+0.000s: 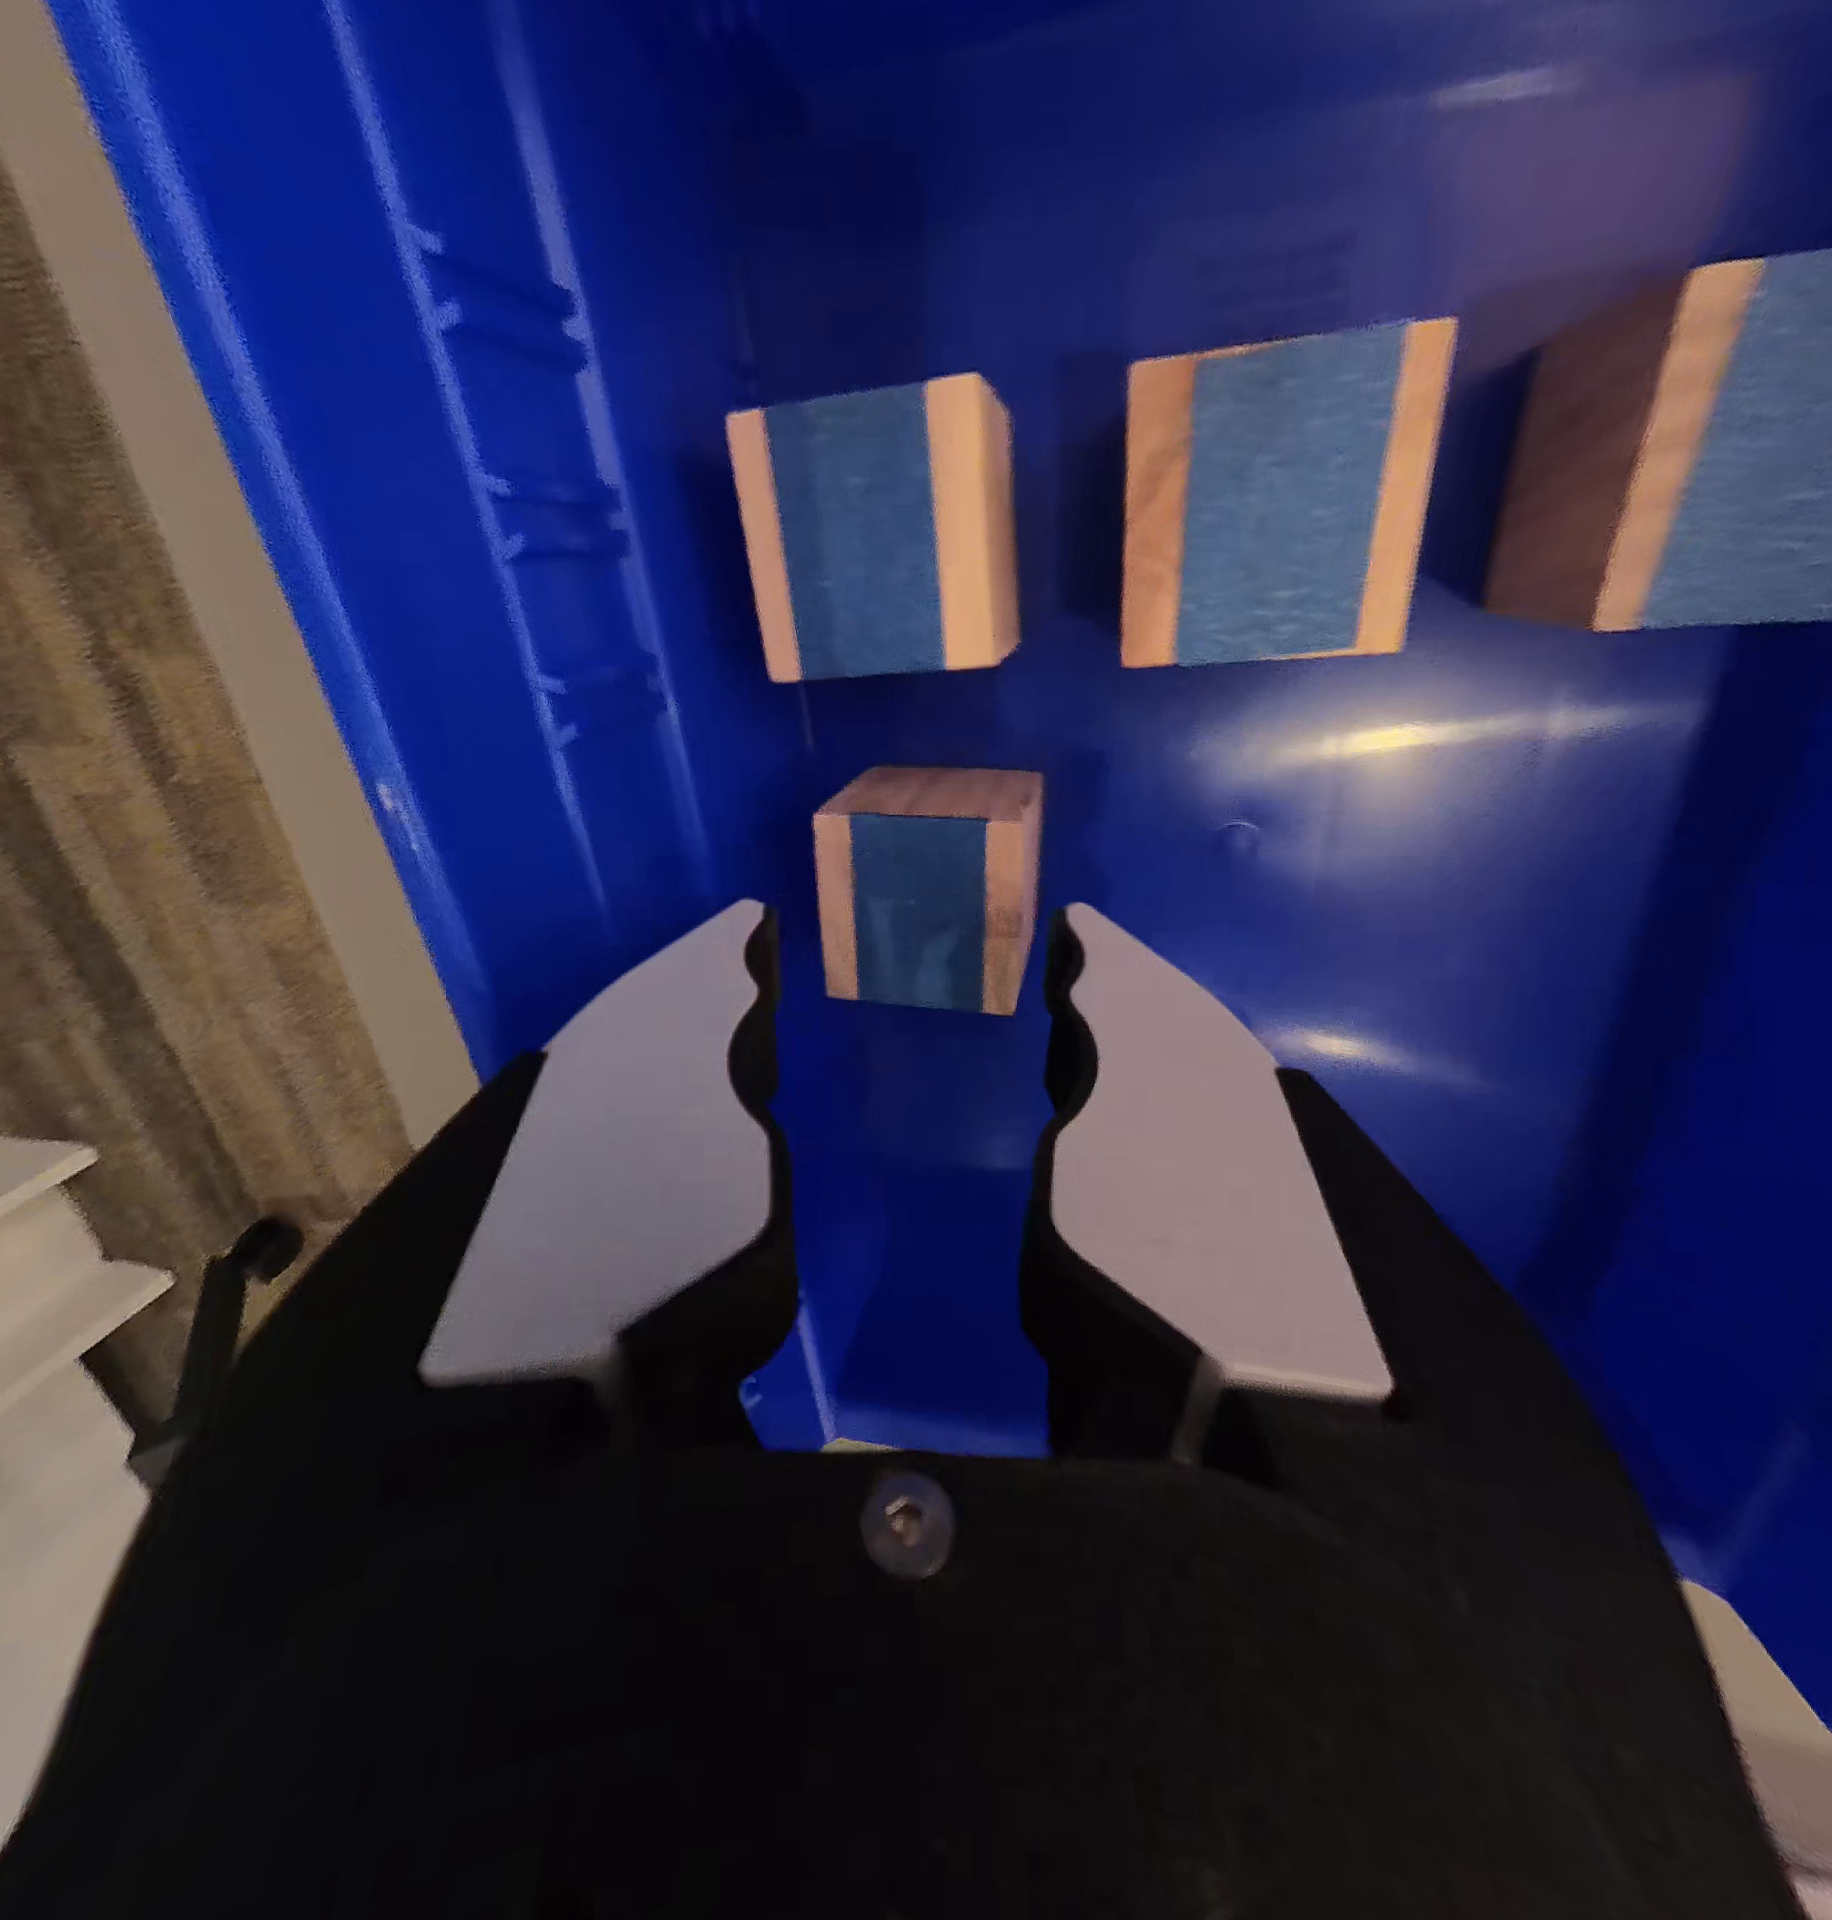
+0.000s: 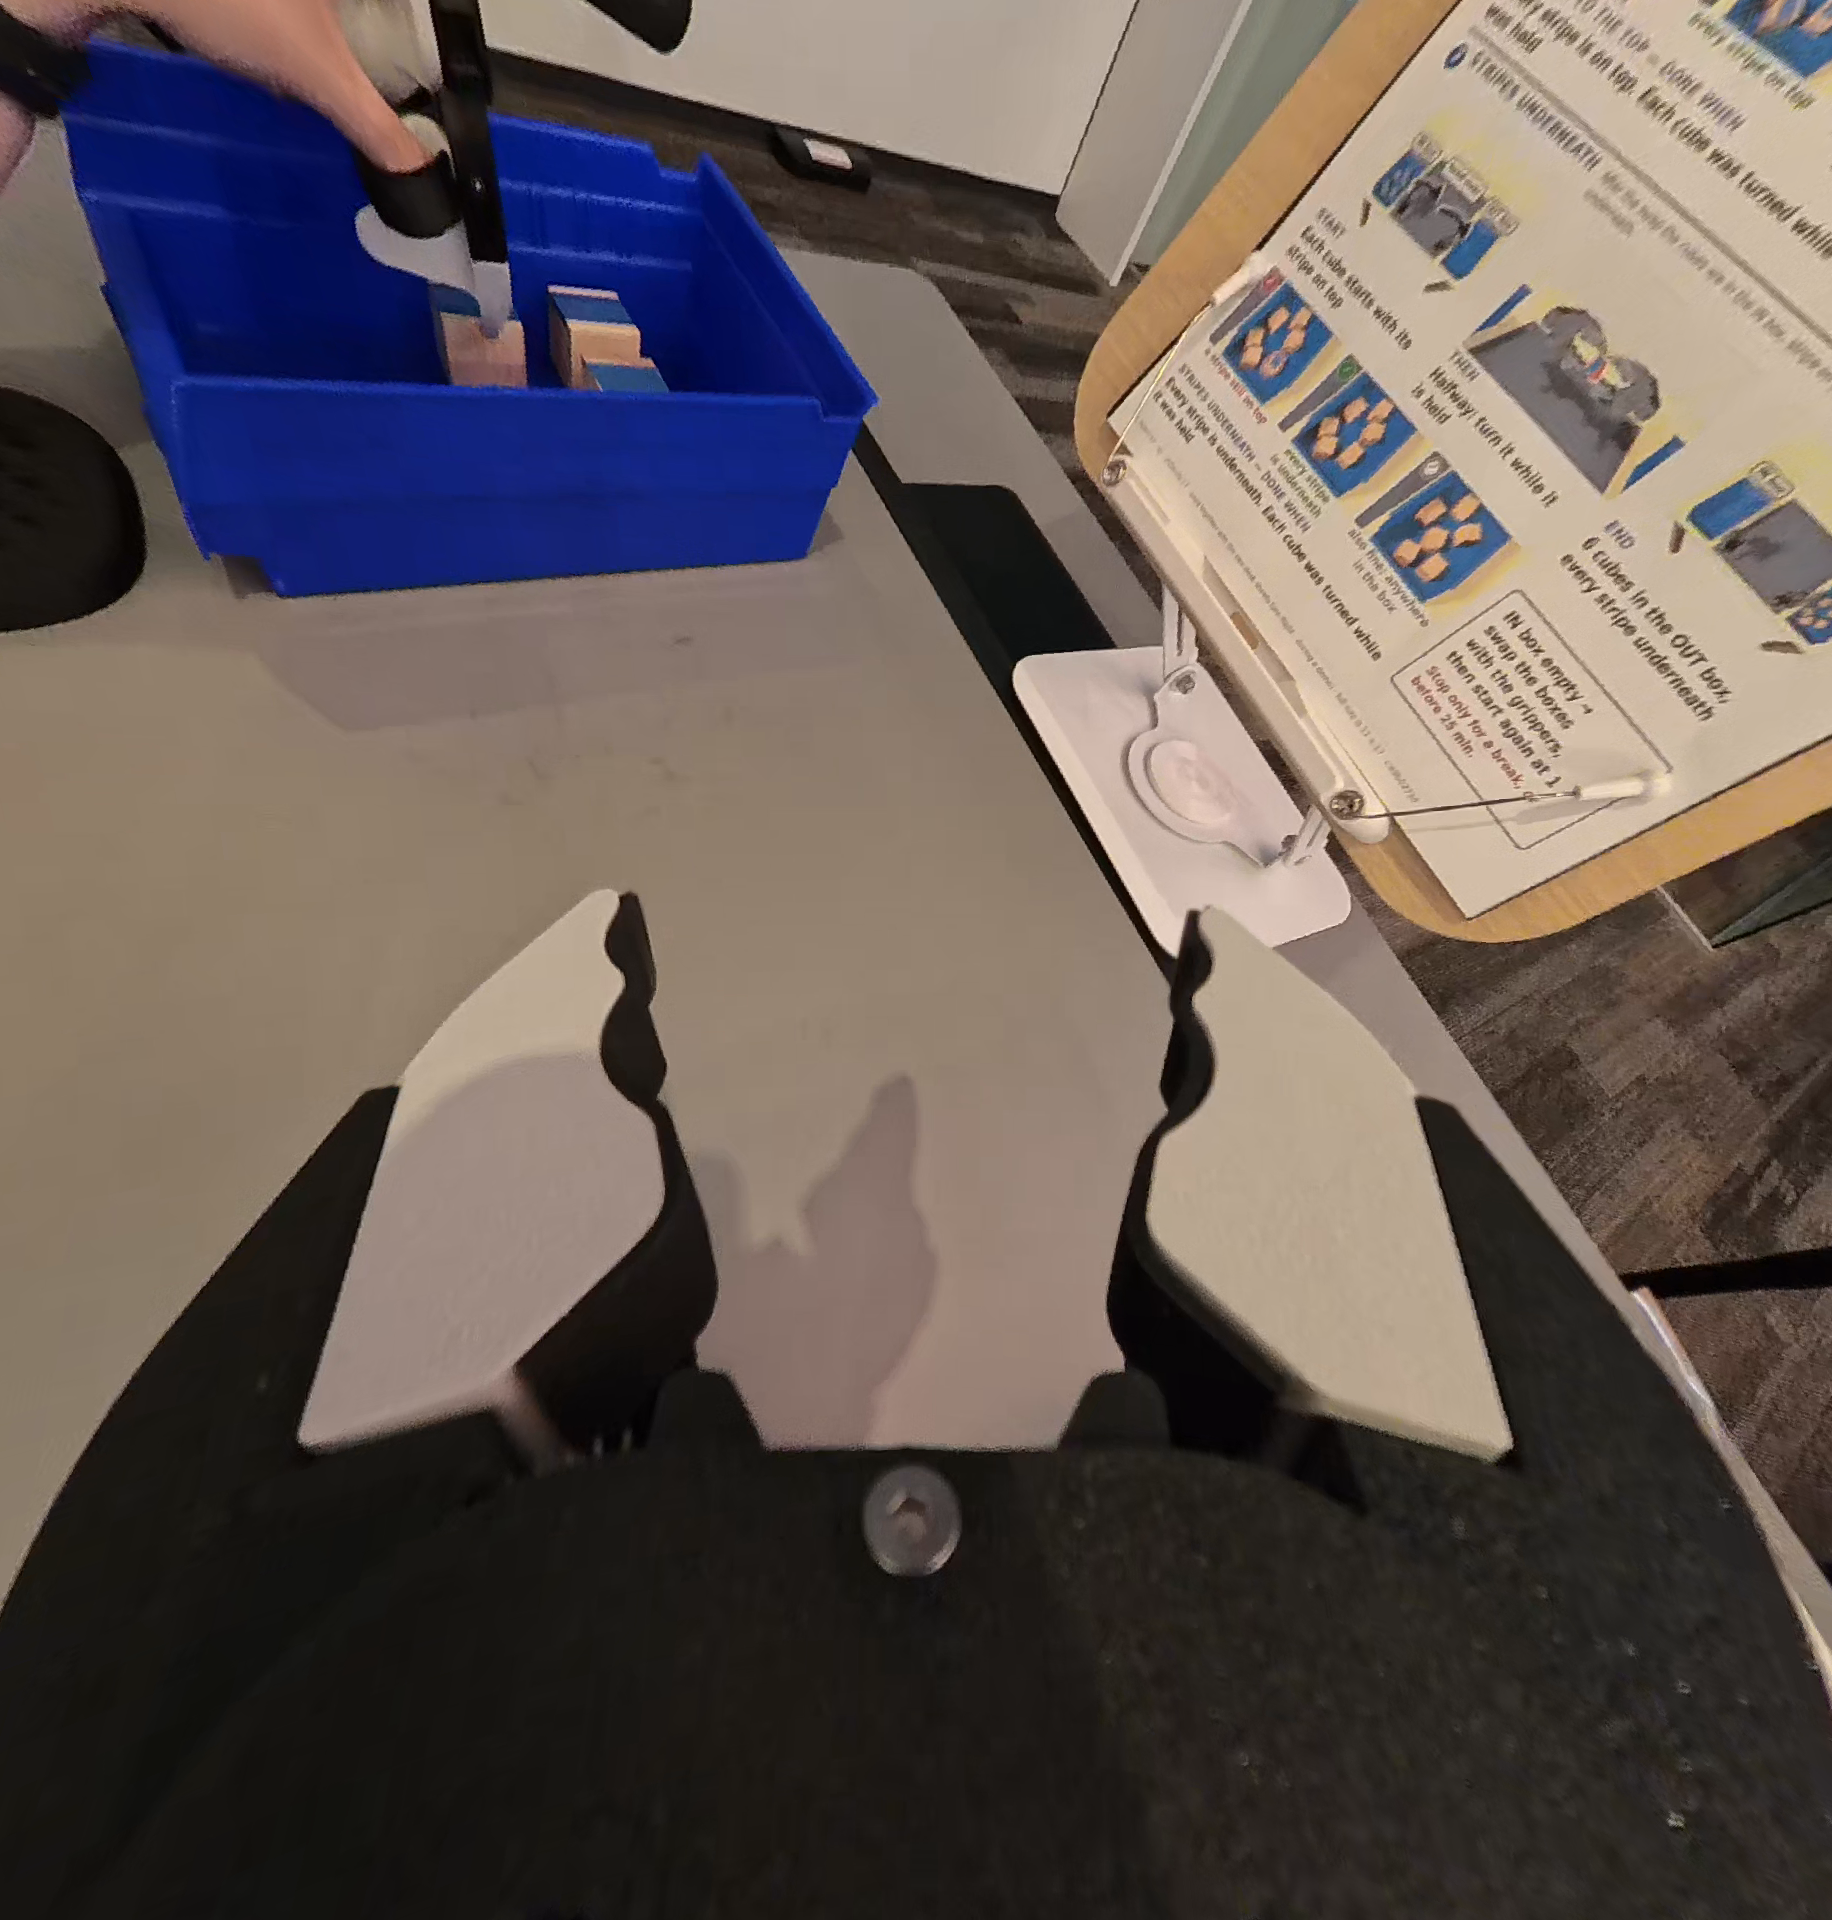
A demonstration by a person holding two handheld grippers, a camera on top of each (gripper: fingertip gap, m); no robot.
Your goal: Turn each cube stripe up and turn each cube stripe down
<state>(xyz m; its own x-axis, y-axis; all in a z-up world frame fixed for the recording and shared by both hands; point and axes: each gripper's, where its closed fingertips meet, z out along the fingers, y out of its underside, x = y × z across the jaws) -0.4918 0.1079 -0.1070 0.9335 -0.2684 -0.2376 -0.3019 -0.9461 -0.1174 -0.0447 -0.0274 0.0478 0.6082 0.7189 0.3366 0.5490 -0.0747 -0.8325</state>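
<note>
Four wooden cubes [image 1: 927, 891], blue stripe showing, in blue bin [image 1: 1411, 935]; nearest just beyond spread left fingers [image 1: 673, 1049]. Right fingers [image 2: 538, 1122] spread, over bare bench [image 2: 476, 779].

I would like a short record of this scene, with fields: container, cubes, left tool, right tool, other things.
container: blue bin on grey table
cubes: four in left wrist view, blue stripe facing the camera
left tool: open, inside bin, nearest cube just beyond its tips
right tool: open, empty, above table
other things: instruction sheet on stand, right of table
</note>
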